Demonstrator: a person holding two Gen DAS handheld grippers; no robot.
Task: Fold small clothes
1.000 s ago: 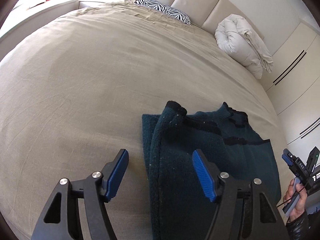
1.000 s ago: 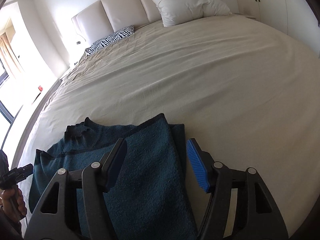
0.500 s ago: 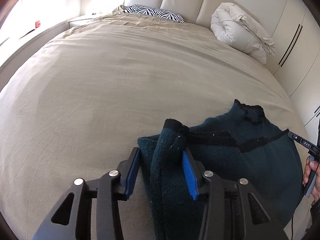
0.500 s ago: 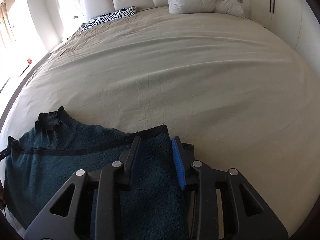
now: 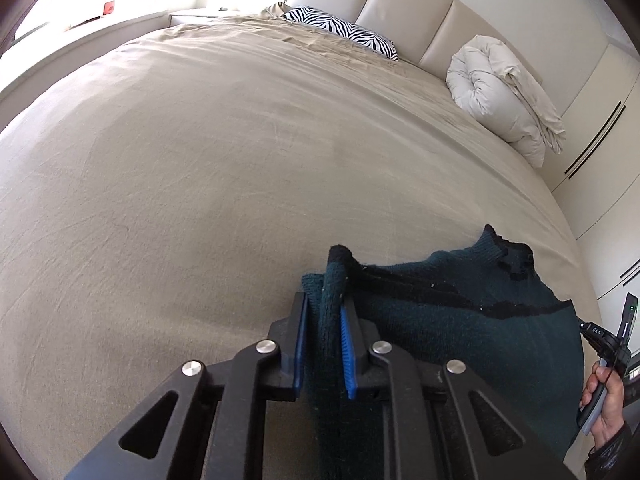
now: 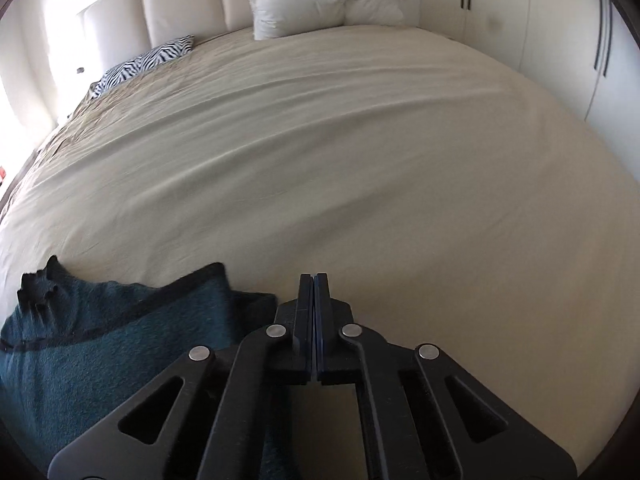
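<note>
A dark teal knitted sweater point(image 5: 460, 320) with black trim lies on the beige bed point(image 5: 200, 160) at the near edge, its sides folded in. My left gripper point(image 5: 323, 312) is shut on the folded left edge of the sweater, and a ridge of fabric stands between the blue pads. In the right wrist view the sweater point(image 6: 100, 340) lies at the lower left. My right gripper point(image 6: 315, 292) is fully shut just past the sweater's right edge, and I see no cloth between its pads. The right gripper also shows in the left wrist view point(image 5: 612, 340), held in a hand.
A zebra-print pillow point(image 5: 344, 32) and a rolled white duvet point(image 5: 500, 92) lie at the head of the bed by the padded headboard point(image 5: 420, 20). White wardrobe doors point(image 6: 560, 32) stand along the right side. A window ledge point(image 5: 80, 20) runs along the left.
Both grippers went from wide open to shut. The left closed onto the sweater's folded left edge. The right closed fully, with the sweater's right edge now to its left.
</note>
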